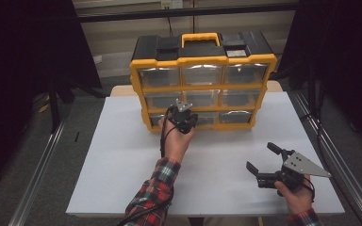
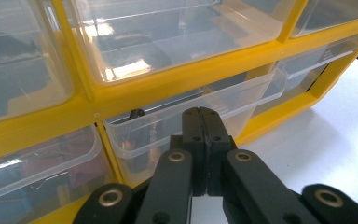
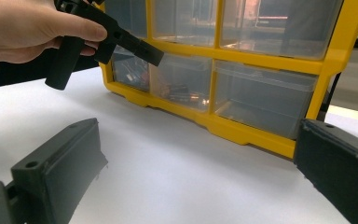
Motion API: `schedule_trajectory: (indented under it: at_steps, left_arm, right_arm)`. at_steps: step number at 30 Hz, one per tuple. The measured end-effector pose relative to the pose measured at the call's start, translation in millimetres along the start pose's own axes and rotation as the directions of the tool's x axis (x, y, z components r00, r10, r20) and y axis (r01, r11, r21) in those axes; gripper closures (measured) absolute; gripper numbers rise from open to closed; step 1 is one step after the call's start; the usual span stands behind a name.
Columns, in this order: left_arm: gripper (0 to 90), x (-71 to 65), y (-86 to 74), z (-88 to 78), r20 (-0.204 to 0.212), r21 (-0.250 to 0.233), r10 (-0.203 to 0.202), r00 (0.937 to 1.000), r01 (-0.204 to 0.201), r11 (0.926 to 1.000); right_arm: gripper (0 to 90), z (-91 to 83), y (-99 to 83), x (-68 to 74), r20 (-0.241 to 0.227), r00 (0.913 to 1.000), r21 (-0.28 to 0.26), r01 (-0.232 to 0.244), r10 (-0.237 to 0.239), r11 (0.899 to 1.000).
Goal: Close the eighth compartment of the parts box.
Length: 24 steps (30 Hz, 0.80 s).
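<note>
A yellow organizer (image 1: 202,61) with clear drawers stands at the back of the white table (image 1: 122,165). My left gripper (image 1: 187,114) is held right in front of its bottom row. In the left gripper view my left gripper (image 2: 203,115) is shut, the pads pressed together with nothing between them. Its tips are at the upper front rim of the bottom middle drawer (image 2: 247,100), which juts slightly out of the frame. My right gripper (image 1: 263,157) rests low at the right of the table, open and empty. The right gripper view shows my right gripper (image 3: 205,154) with wide-apart jaws facing the organizer (image 3: 242,58).
The bottom left drawer (image 2: 37,172) and the bottom middle drawer (image 3: 182,79) hold small dark and coloured parts. The organizer has a yellow handle (image 1: 200,37) on its black top. Metal rails (image 1: 37,174) run along both sides of the table.
</note>
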<state>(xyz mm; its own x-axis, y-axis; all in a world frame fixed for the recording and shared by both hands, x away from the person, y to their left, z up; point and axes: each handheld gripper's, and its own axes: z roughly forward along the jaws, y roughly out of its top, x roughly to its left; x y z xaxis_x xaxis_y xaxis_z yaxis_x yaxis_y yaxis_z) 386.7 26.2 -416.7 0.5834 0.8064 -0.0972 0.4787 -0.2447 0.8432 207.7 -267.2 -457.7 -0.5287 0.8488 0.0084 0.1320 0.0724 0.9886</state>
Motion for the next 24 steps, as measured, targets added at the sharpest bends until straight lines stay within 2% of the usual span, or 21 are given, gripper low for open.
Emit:
schedule_trajectory:
  at_steps: [9,10,13,22,24]
  left_arm:
    - [90.0,1.1,0.3,3.0,-0.015,-0.006,0.007,0.9999,-0.007,1.0000]
    - [90.0,1.4,0.3,4.1,-0.003,-0.014,-0.003,1.0000,0.003,0.9999]
    - [90.0,1.4,-0.1,5.7,-0.008,-0.025,-0.005,1.0000,0.005,0.9997]
    - [90.0,2.1,-0.2,6.9,-0.009,-0.025,0.008,0.9999,-0.008,0.9996]
    - [87.8,0.5,-0.5,6.5,-0.010,-0.032,0.008,0.9999,-0.009,0.9995]
  right_arm:
    - [0.6,-0.1,0.0,0.2,0.001,1.0000,0.002,-0.001,0.001,1.000]
    - [0.6,0.0,-0.1,0.0,0.001,1.0000,0.002,0.000,0.000,1.000]
    - [0.6,-0.1,-0.2,-0.3,0.002,1.0000,0.002,0.000,0.000,1.000]
    - [0.6,-2.2,-0.7,-0.7,0.005,1.0000,0.002,-0.004,0.004,1.000]
    - [0.6,-3.1,-0.8,-1.0,0.005,1.0000,0.003,-0.001,0.001,1.000]
